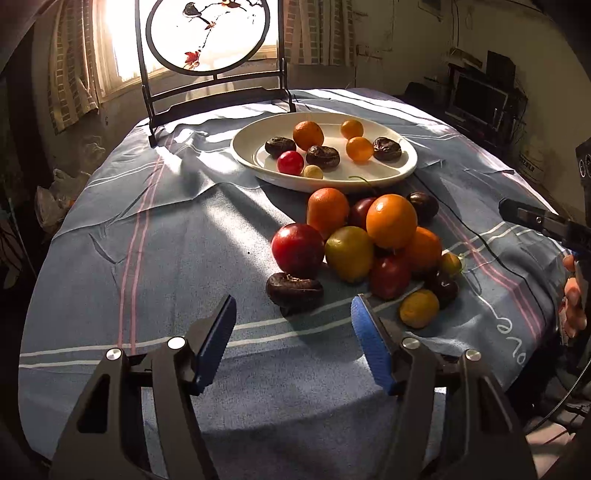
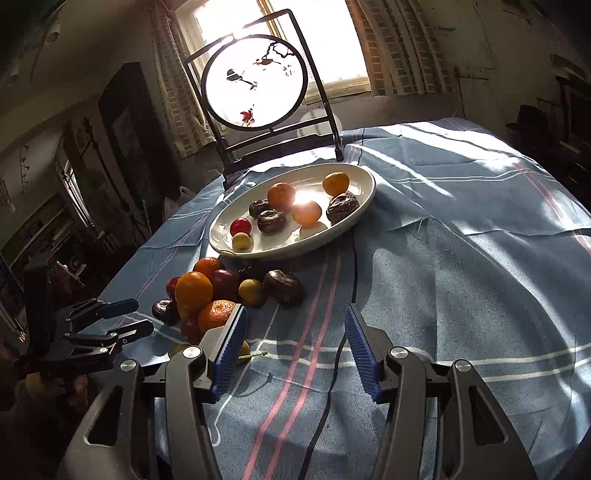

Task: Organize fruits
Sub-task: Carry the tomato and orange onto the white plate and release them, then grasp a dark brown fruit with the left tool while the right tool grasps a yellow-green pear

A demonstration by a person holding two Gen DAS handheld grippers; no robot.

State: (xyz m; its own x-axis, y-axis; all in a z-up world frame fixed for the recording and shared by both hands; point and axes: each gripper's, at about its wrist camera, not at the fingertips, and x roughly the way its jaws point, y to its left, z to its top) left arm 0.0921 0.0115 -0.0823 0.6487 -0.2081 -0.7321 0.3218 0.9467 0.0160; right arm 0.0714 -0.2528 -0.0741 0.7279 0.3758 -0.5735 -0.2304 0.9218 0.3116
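Jaws of the left gripper [image 1: 293, 341] and right gripper [image 2: 295, 347] stand half open, empty, short of the heaped round fruits [image 1: 373, 243] beside the white oval plate [image 1: 369, 181] on the table; next step, probably, picking one.

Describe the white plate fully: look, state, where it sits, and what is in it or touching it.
The plate is a wide, shallow oval dish, glossy white and ceramic-looking, intact. It lies flat on the blue striped cloth, in front of the framed round screen and behind the loose fruit pile. Sunlight glares off its floor. In it lie three orange fruits, three dark wrinkled ones, one small red and one small pale yellow fruit. A thin dark cable runs up to its near rim. Neither gripper touches it.
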